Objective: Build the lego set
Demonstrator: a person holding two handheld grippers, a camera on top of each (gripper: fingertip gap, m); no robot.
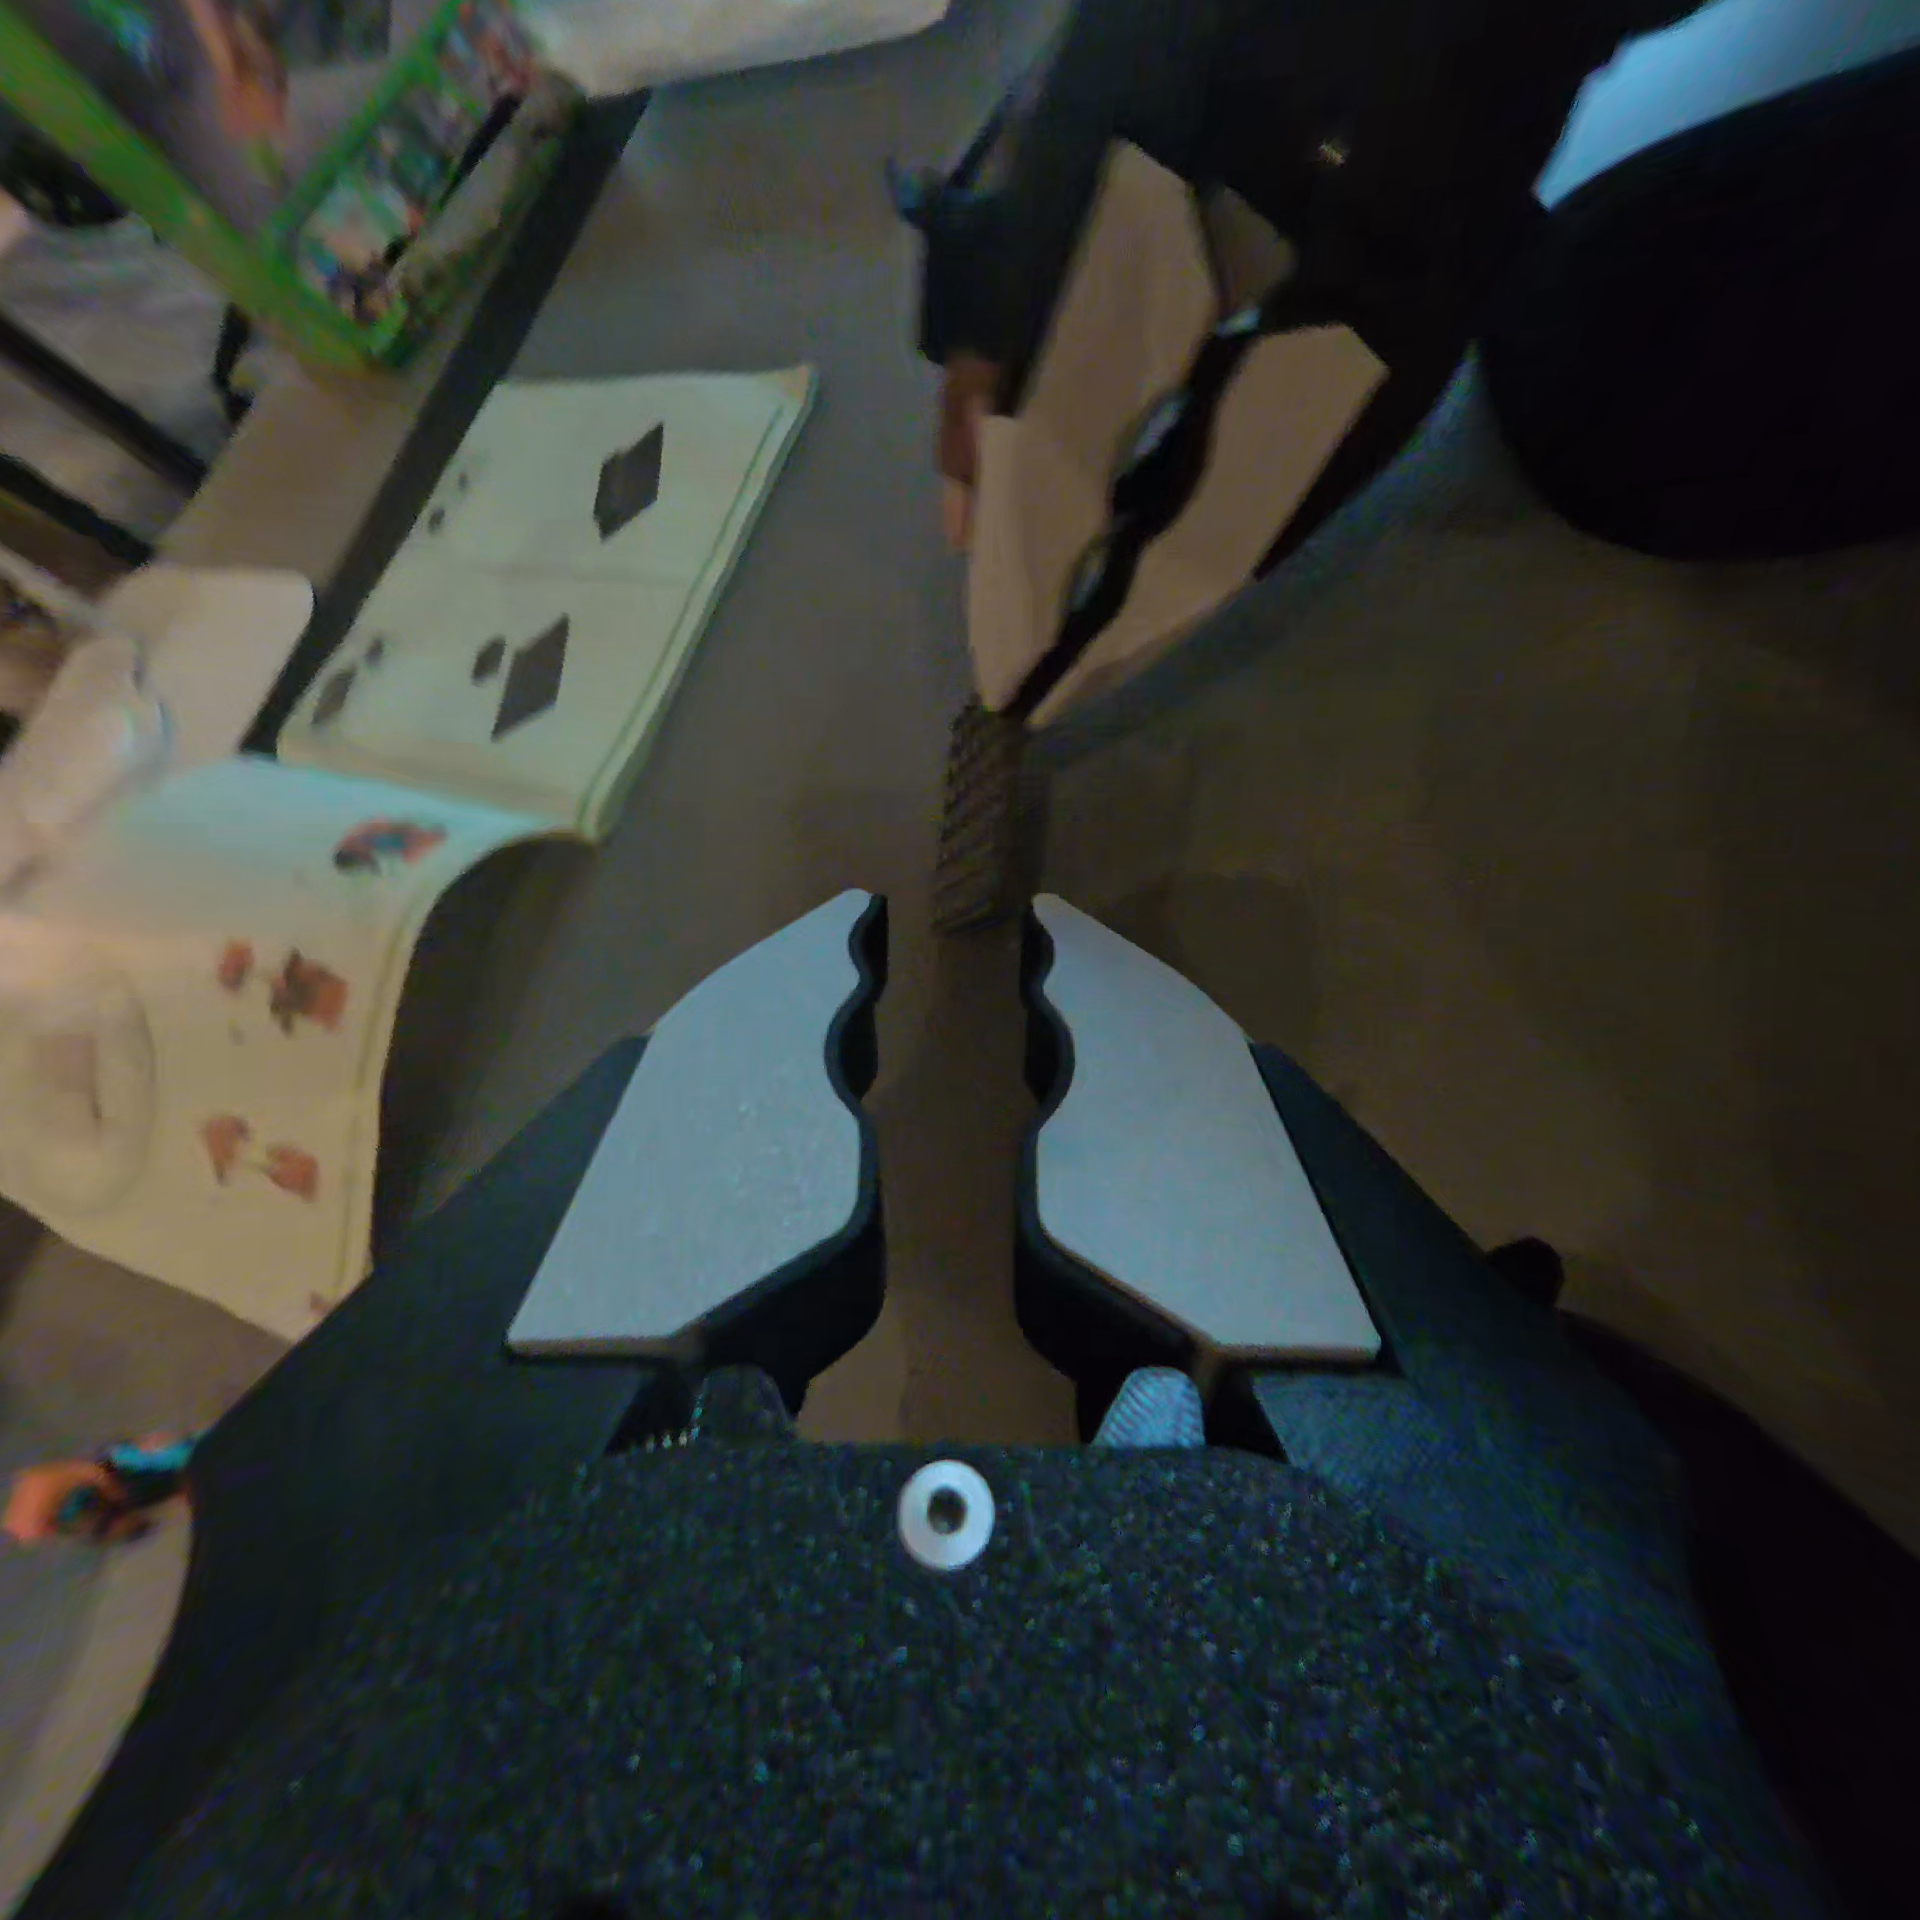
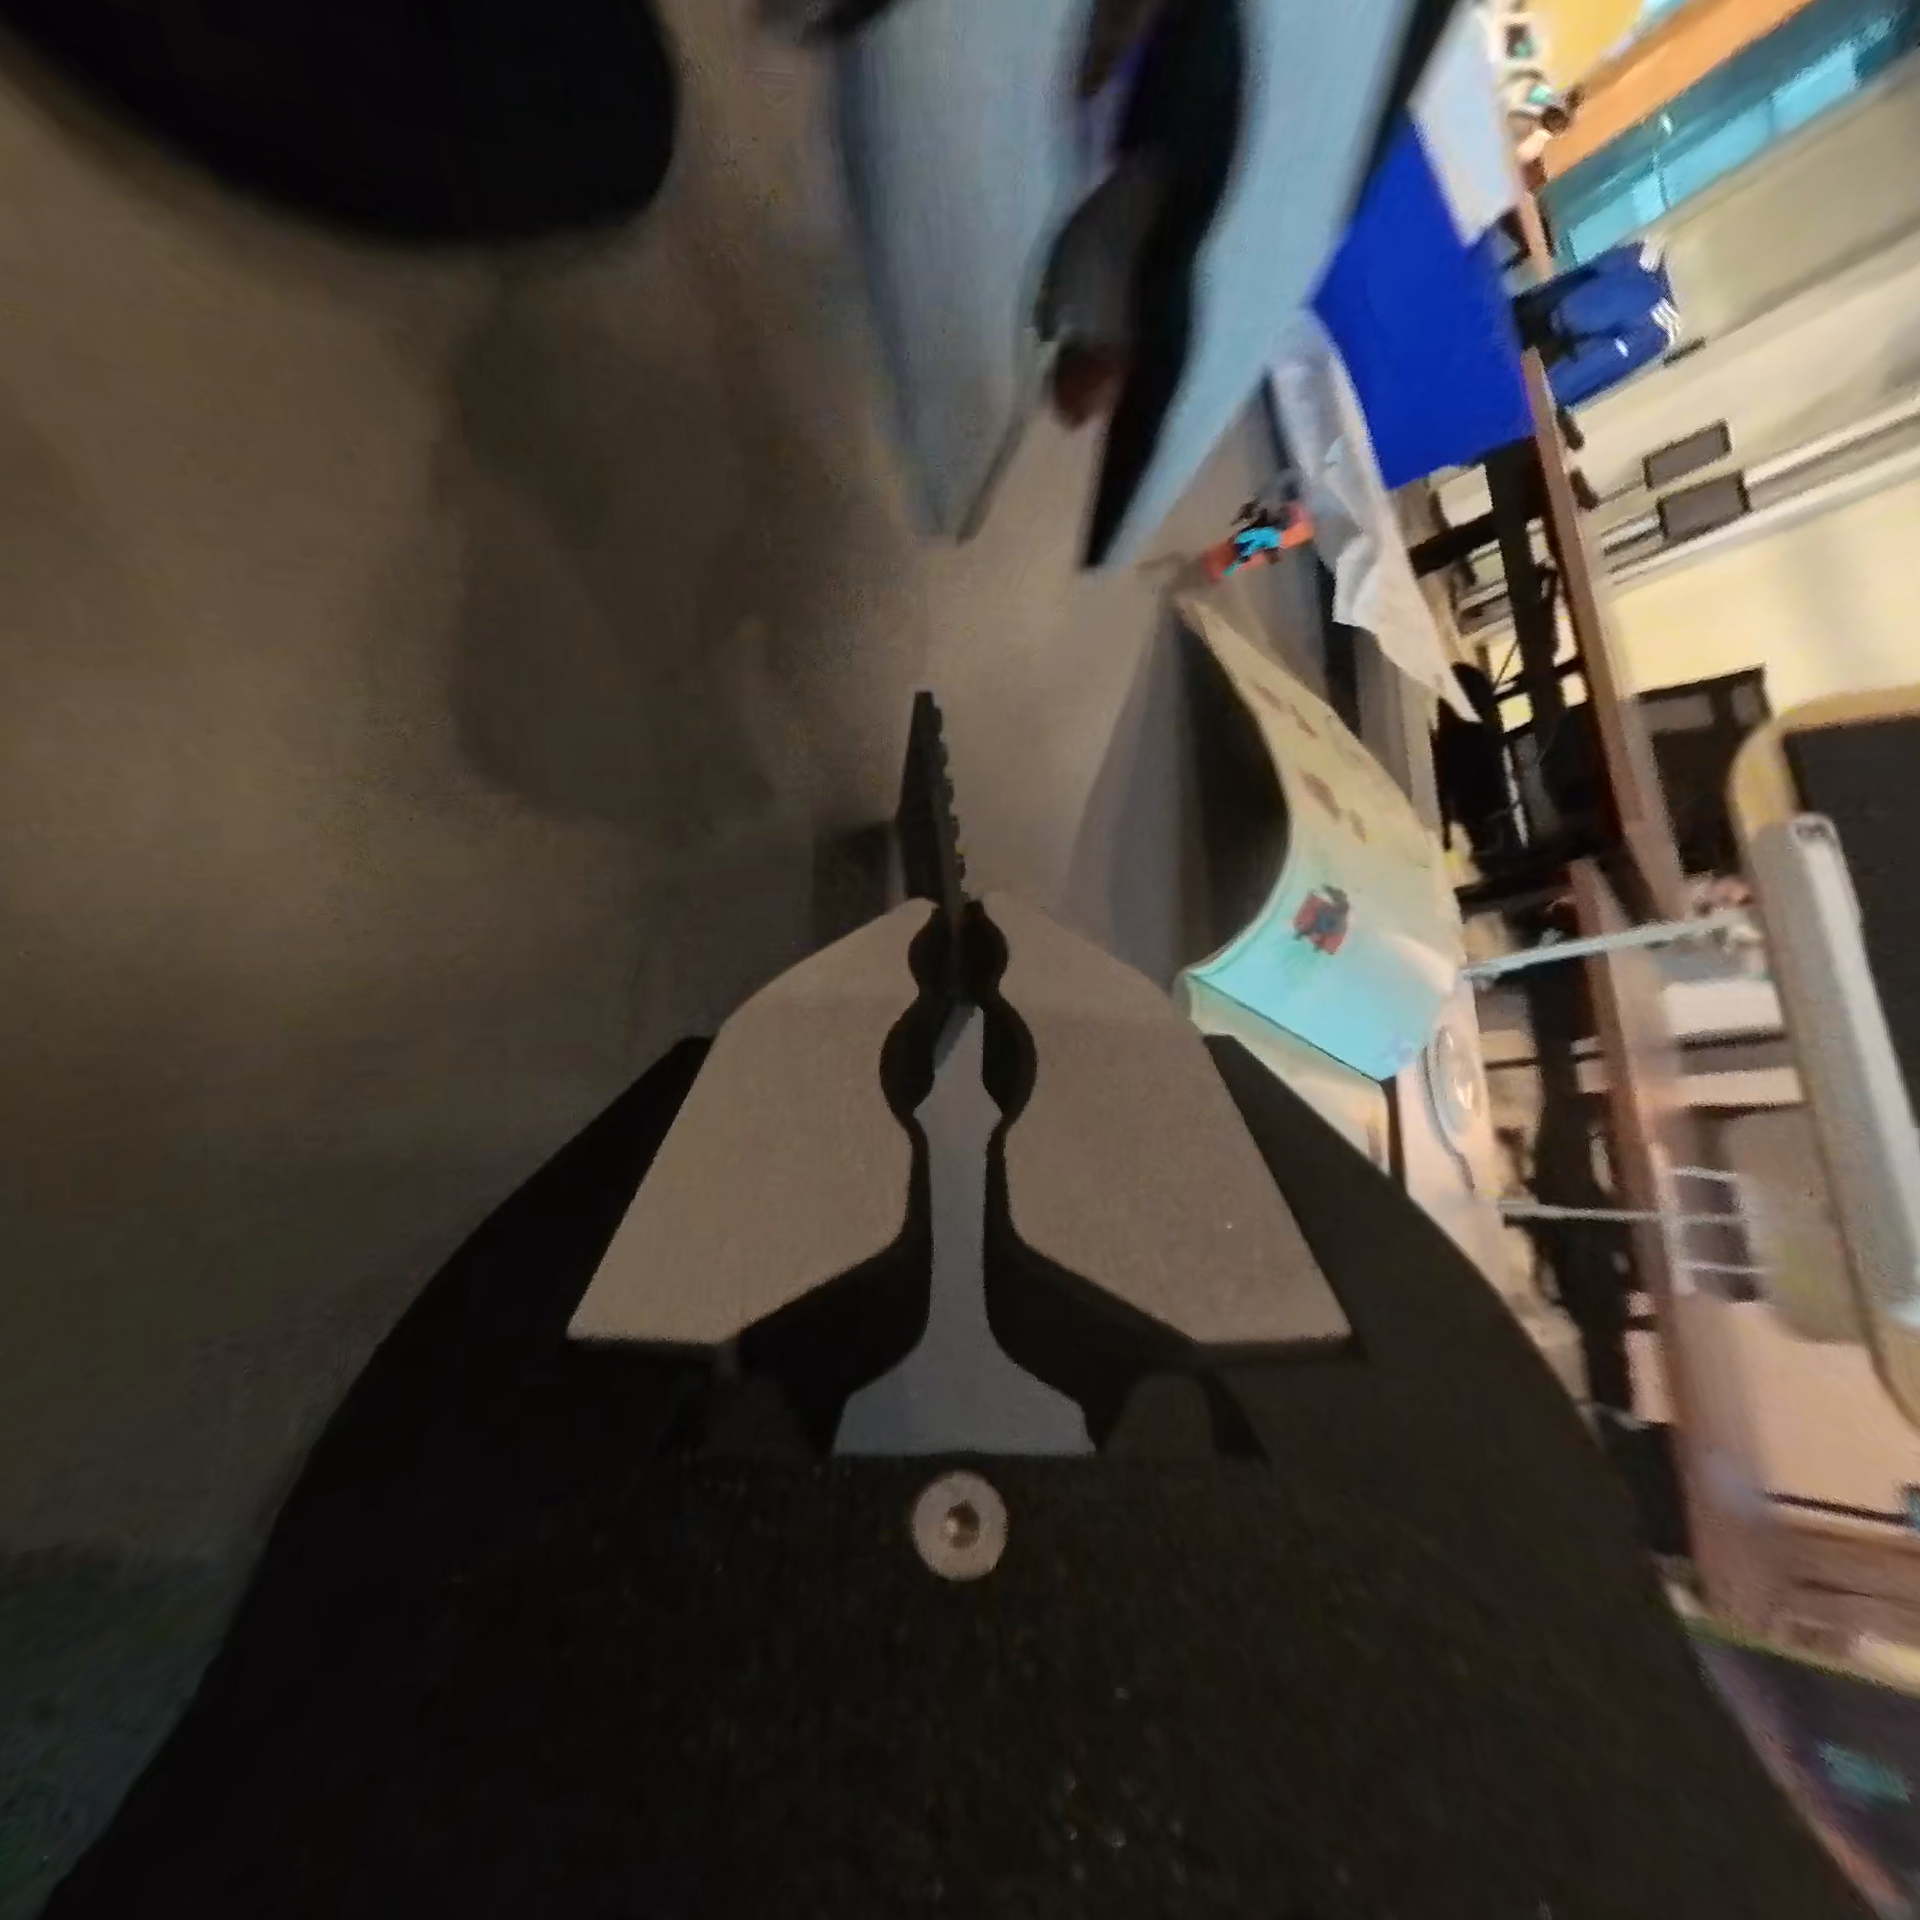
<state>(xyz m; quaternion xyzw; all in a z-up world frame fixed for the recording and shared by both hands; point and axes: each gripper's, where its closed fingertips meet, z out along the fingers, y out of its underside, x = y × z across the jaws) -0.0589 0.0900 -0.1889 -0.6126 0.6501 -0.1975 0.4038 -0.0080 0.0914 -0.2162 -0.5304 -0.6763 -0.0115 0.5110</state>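
Note:
In the right wrist view my right gripper [image 2: 956,914] is shut on the near end of a thin dark studded Lego plate [image 2: 930,810], which sticks out edge-on past the fingertips above the grey table. In the left wrist view the same plate [image 1: 971,821] hangs just ahead of my left gripper [image 1: 956,925], with the right gripper [image 1: 1049,582] gripping its far end. My left gripper is open. The plate's near end sits at the mouth of its fingertips, with a gap to each pad.
An open instruction booklet [image 1: 551,623] lies on the table [image 1: 1455,935] to the left and also shows in the right wrist view [image 2: 1340,914]. A small orange and blue Lego model [image 1: 94,1496] sits at the far left. A green box [image 1: 343,208] stands behind. A dark round object [image 1: 1714,364] is at the right. Some 6 cm of space lies between my two pairs of fingers.

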